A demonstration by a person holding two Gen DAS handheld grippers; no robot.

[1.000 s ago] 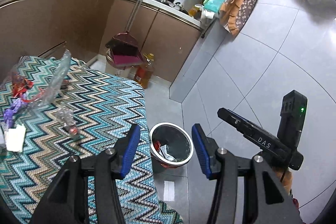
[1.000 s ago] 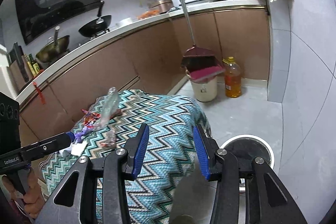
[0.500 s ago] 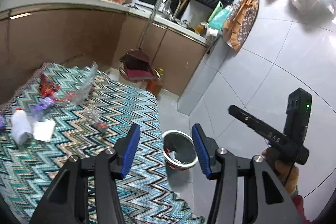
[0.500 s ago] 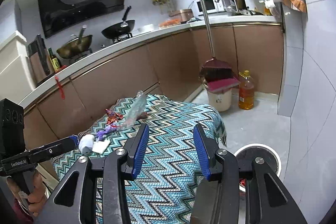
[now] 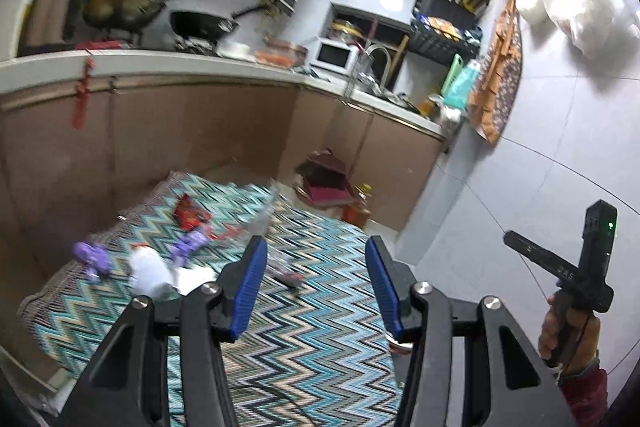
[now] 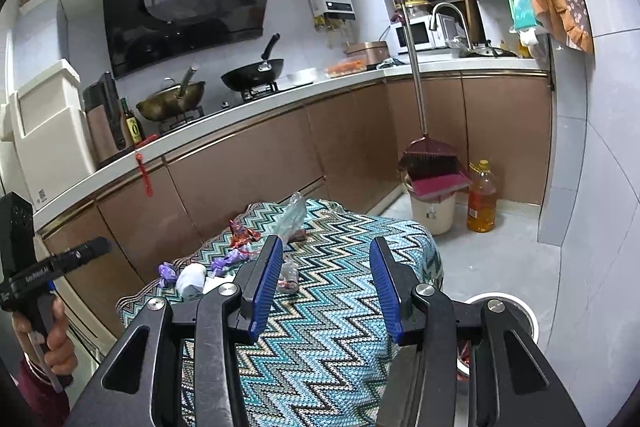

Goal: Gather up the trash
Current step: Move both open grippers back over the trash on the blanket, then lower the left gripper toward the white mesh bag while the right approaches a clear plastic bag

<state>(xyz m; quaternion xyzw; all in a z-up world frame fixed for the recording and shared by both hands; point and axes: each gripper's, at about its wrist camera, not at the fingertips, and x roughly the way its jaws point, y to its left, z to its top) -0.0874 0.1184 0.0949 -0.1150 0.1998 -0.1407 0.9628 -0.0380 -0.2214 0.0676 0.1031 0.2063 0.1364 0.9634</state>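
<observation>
Open air above the zigzag cloth (image 6: 320,347); litter cluster (image 6: 224,267) seemingly far-left only.

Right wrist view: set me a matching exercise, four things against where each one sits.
Things:
1. black wok
2. oil bottle
3. red wrapper
4. microwave

Places:
A. on the zigzag cloth
B. on the floor beside the bucket
C. on the stove burner
D. on the counter next to the tap

Pairs: 1-C, 2-B, 3-A, 4-D
</observation>
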